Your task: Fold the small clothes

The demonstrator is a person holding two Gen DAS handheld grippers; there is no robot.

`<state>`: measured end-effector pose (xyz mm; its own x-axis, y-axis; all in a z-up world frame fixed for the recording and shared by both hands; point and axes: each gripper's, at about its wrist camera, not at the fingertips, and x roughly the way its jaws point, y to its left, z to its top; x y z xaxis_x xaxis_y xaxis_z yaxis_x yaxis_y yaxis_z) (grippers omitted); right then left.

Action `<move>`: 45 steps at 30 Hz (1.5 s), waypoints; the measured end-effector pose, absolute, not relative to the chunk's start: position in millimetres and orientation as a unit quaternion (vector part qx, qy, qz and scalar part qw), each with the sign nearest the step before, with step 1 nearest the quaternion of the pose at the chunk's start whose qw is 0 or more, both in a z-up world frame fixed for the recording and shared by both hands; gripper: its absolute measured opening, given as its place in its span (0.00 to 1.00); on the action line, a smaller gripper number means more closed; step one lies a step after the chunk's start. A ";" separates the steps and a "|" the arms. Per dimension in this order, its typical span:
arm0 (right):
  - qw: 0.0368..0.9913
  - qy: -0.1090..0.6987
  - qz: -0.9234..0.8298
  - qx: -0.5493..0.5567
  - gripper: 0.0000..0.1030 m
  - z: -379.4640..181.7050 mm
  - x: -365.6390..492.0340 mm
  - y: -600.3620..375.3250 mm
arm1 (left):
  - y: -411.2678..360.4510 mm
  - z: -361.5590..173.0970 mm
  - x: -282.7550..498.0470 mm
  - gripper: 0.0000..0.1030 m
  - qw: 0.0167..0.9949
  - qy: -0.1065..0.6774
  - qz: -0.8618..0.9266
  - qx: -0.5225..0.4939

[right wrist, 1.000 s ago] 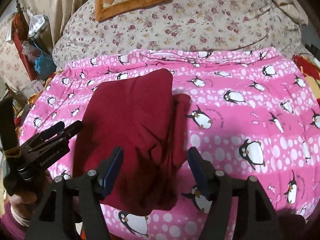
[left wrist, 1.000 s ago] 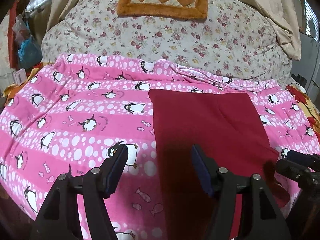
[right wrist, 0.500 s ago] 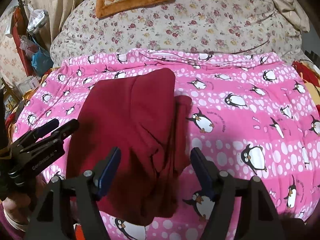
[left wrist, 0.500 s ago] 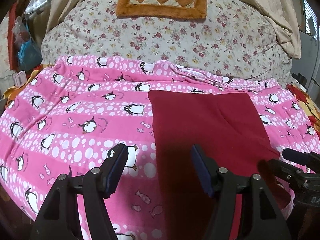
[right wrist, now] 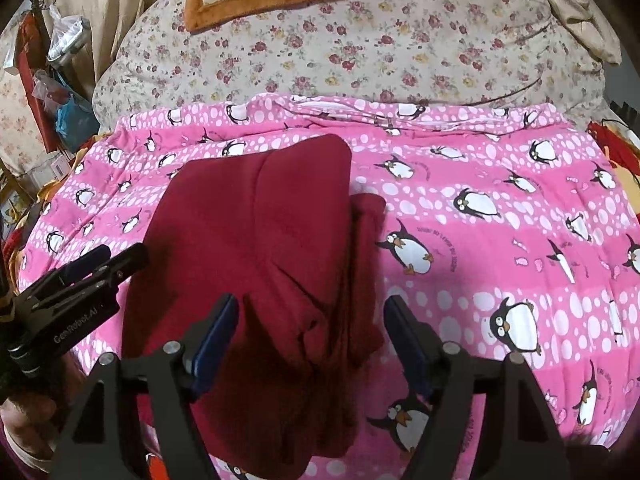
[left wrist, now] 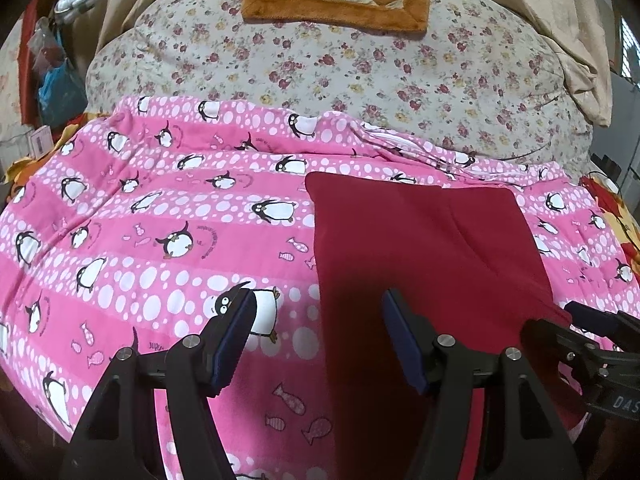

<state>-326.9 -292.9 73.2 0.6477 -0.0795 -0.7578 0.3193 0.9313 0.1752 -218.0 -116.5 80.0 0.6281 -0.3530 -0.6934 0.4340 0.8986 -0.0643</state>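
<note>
Dark red soft fleece garment [right wrist: 256, 248], roughly rectangular, is lying flat on pink penguin-print quilted blanket [left wrist: 160, 240], long axis running away from the fingers. Its near bunched edge is sitting between right gripper [right wrist: 312, 340] fingers, wide apart, empty. Left gripper [left wrist: 318, 340], also wide, is straddling garment's left edge. Floral cream bedding [left wrist: 360, 80] is lying beyond garment.

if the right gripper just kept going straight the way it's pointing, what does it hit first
Most likely the dark red garment: the open right gripper has its bunched right-hand folds directly between and ahead of the fingers. Depth is hard to judge, but nothing else lies in front of it.
</note>
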 end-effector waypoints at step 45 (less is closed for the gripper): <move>0.887 0.421 -0.104 0.162 0.78 59.0 -314.6 -289.6 | -118.7 74.8 -213.5 0.44 0.893 0.390 -0.221 0.044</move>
